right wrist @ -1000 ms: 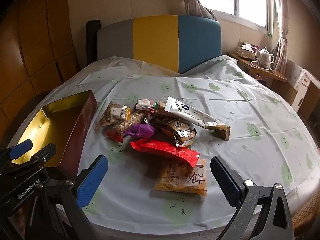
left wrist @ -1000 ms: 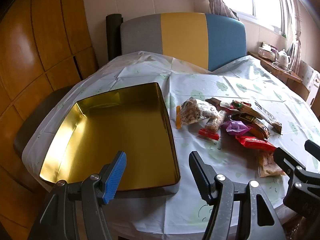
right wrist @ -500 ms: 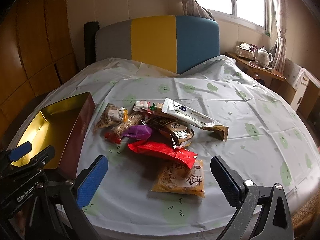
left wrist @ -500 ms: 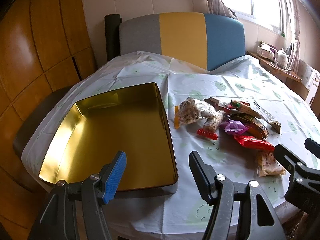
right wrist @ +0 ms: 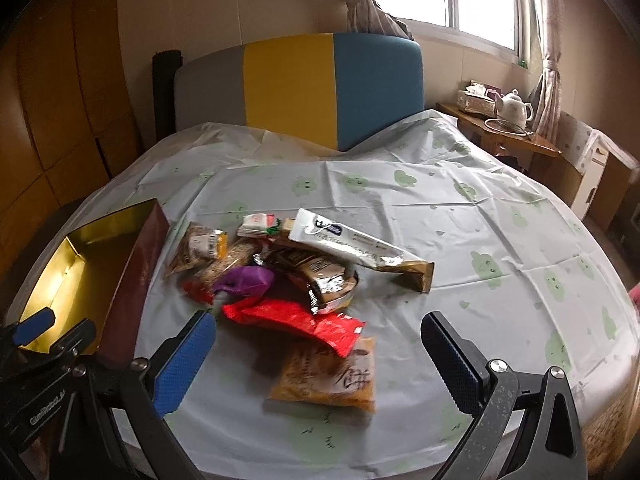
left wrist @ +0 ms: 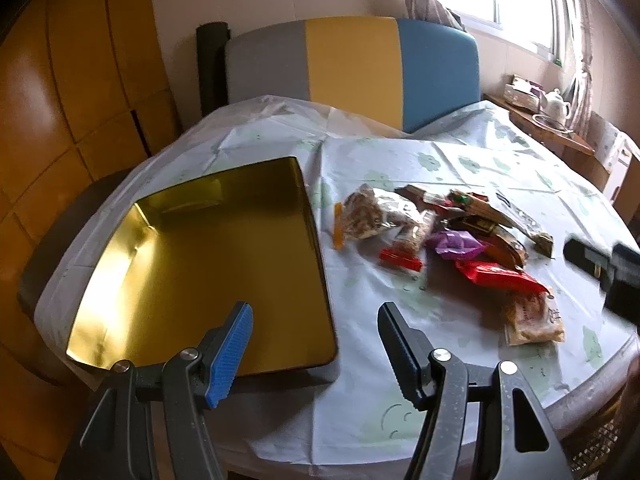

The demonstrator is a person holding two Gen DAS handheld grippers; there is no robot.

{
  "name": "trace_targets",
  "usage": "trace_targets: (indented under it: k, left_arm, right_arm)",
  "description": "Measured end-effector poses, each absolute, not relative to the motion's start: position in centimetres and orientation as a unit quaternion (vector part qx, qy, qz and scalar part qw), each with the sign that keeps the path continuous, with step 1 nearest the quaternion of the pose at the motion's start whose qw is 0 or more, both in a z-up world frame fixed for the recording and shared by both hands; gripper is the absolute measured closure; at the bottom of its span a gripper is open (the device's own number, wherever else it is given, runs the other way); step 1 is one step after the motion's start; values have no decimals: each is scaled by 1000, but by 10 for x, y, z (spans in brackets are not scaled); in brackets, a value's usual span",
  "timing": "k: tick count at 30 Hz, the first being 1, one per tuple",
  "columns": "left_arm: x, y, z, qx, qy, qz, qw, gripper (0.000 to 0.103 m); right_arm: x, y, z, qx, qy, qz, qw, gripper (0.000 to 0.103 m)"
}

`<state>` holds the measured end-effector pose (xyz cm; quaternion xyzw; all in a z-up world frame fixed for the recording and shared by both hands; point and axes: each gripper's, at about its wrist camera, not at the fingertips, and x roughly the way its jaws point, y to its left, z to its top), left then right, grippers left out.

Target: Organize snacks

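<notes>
Low in the right-wrist frame, my right gripper (right wrist: 318, 354) has dropped closer to the snack pile than a second ago, fingers spread wide and empty above the orange crinkly biscuit packet (right wrist: 330, 376) at lower centre. I judge that packet the first pick; nothing is sorted yet. My left gripper (left wrist: 314, 344), also spread and empty, hangs over the near edge of the bare gold rectangular tin (left wrist: 208, 264) at the frame's left. The long red wrapper (right wrist: 294, 322) overlaps the biscuit packet's far end and may drag along. Behind lie the purple twisted wrapper (right wrist: 246, 280) and silver foil bar (right wrist: 352, 248), all on the cloth-covered counter (right wrist: 480, 224).
</notes>
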<state>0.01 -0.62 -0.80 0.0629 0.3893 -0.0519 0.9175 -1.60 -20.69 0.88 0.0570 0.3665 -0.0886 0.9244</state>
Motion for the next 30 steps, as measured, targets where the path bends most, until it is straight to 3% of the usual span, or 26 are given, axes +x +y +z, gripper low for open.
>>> trace_targets:
  k: [9,13,20,23,25,30]
  left_arm:
    - [5,-16,-9,6,416,-170,893,34]
    - [17,-27,-17,9,462,-172,870,34]
    - [48,-19,-7,-10,478,-194,856,35]
    - [75,-20,0,-16,499,-194,845,44]
    - [93,-28,2,14,501,-189,845,48]
    - [120,-71,0,225,458,-233,828,55]
  right_arm:
    - [39,-279,43,48,379,-82,921,0]
    - [68,-318,27,25,406,-92,909,0]
    - [79,-365,3,113,436,-125,884,0]
    - [78,-362,5,111,436,-122,884,0]
    - [77,-359,7,105,433,-116,888,0]
    - [77,-350,10,84,430,-109,892,0]
